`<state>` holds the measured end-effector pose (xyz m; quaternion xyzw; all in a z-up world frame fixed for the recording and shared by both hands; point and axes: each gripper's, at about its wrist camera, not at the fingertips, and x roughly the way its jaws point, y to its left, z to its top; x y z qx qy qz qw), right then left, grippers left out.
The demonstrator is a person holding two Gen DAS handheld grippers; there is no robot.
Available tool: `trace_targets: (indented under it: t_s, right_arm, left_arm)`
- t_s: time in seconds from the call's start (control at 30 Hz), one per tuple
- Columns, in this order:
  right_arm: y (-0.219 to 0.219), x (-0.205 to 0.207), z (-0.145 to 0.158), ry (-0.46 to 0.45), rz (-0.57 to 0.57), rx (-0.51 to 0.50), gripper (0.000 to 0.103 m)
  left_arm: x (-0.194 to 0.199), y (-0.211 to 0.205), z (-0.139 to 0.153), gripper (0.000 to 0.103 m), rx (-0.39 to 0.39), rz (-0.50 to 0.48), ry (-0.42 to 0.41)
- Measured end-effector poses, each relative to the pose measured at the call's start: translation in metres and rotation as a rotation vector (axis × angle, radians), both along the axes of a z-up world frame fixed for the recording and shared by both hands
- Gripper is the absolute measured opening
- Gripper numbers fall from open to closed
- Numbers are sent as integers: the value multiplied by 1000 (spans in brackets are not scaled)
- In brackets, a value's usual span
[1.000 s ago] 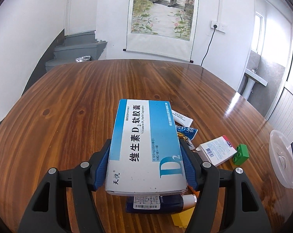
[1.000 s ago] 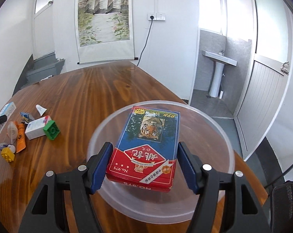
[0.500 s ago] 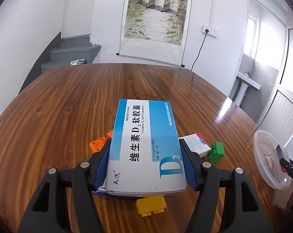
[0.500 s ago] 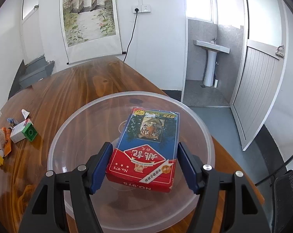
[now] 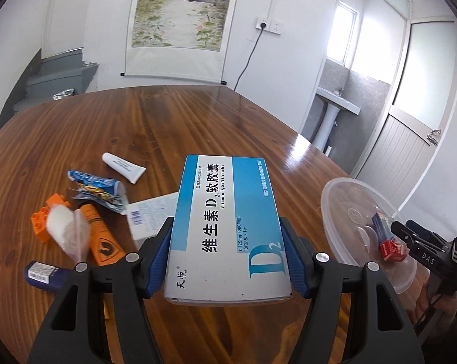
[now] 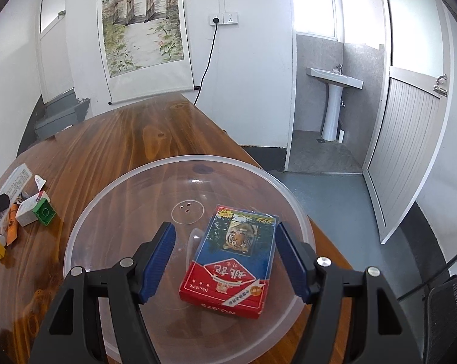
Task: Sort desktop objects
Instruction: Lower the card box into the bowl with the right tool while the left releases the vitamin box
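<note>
The blue-and-white medicine box is clamped between the pads of the left tool and held clear above the bench. The right tool is spread wide; the red card deck lies between its jaws, nearer the right pad, untouched by the left one, inside the clear plastic bowl. Loose items are seen left of both tools.
</note>
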<state>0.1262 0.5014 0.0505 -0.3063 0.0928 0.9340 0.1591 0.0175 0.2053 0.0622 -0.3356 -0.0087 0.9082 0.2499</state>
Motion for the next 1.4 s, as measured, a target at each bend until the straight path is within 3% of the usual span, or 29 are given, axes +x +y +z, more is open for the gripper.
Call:
trace_targets:
  t_s: [0.13,0.43,0.77,1.03,1.4]
  right_arm:
    - [9,5,-1,28,-6,-58,73]
    - [14,12,3,73,11,-90,73]
    - [14,13,7,106,18,-123,73]
    - [14,17,6,108,0,-132,74]
    - [-6,10,10,104,37,-127,75]
  left_arm:
    - [4,30,1,68,-11,-64,-12]
    - [9,96,6,68,-17,-195,-34]
    - [9,144,-1,69,-31,-280,-73]
    - [3,146,-7,78,15,-318,-151]
    - [8,125,0,78,-44,-252,-50]
